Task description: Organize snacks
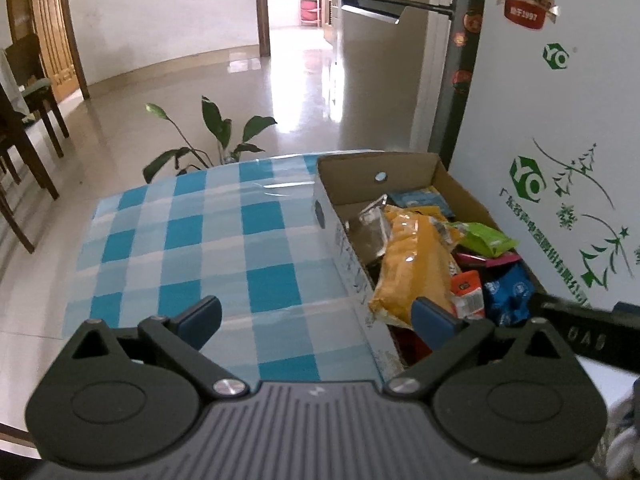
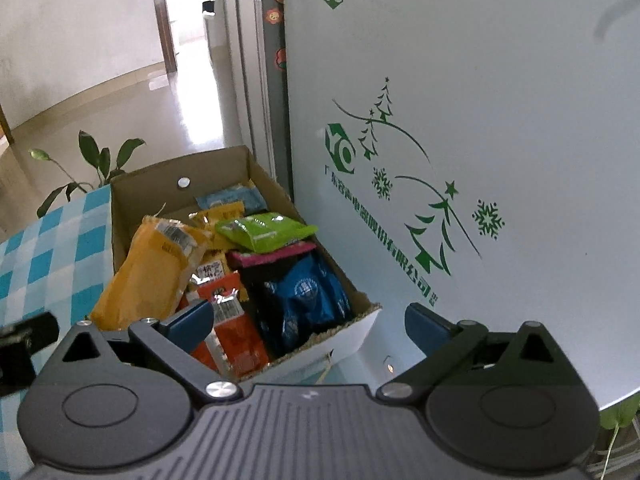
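A white appliance panel (image 2: 480, 120) printed with green trees and snowflakes fills the right of the right wrist view. The surface (image 1: 208, 248), covered by a blue and white checked cloth, takes up the centre and left of the left wrist view and appears bare of packets. A cardboard box (image 2: 148, 184) stands on it against the panel, at centre right in the left wrist view and centre left in the right wrist view.

All visible snacks are held in this box: a large yellow bag (image 2: 148, 272) leans on its left wall, a blue packet (image 2: 308, 292) lies at lower right, a green pouch (image 2: 264, 232) rests on top further back, and an orange packet (image 2: 236, 336) sits at the near edge.

The left gripper (image 1: 316, 316) is held above the cloth and the near box wall, its fingers spread wide and empty. The right gripper (image 2: 308, 320) is poised over the near end of the box, fingers likewise wide with nothing between them.

The collecting step is judged finished or nearly so. The next move is likely a check for stray packets, or a tidying of the leaning yellow bag, which would call for a gentle grasp on crinkly film.
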Demonstrator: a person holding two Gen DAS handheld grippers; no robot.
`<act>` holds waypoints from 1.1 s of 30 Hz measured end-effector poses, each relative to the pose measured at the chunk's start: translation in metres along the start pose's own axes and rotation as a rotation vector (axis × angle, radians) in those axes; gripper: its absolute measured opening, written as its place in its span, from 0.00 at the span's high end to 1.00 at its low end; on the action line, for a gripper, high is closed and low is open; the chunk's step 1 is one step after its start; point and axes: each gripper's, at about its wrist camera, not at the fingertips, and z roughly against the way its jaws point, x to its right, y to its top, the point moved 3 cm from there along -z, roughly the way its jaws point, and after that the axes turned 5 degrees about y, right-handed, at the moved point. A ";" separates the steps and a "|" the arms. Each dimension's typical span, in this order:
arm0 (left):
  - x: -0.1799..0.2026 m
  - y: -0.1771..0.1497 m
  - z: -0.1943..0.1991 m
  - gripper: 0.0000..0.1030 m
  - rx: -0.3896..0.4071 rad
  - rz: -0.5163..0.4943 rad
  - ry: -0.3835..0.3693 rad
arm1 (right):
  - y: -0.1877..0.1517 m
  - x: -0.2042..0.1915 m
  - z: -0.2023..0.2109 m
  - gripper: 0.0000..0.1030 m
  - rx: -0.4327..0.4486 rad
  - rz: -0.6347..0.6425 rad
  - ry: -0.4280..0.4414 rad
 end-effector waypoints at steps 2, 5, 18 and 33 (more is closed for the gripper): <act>0.000 0.000 -0.001 0.02 -0.005 0.007 0.004 | -0.001 -0.002 -0.001 0.00 -0.006 0.015 -0.002; 0.002 0.000 -0.004 0.02 -0.013 0.001 0.010 | -0.002 -0.007 -0.003 0.00 -0.016 0.047 -0.009; -0.001 0.000 -0.007 0.02 -0.049 0.031 0.017 | 0.001 -0.020 -0.006 0.00 -0.041 0.121 0.049; 0.000 0.000 -0.008 0.02 -0.077 0.036 0.022 | 0.003 -0.020 -0.010 0.00 -0.051 0.134 0.060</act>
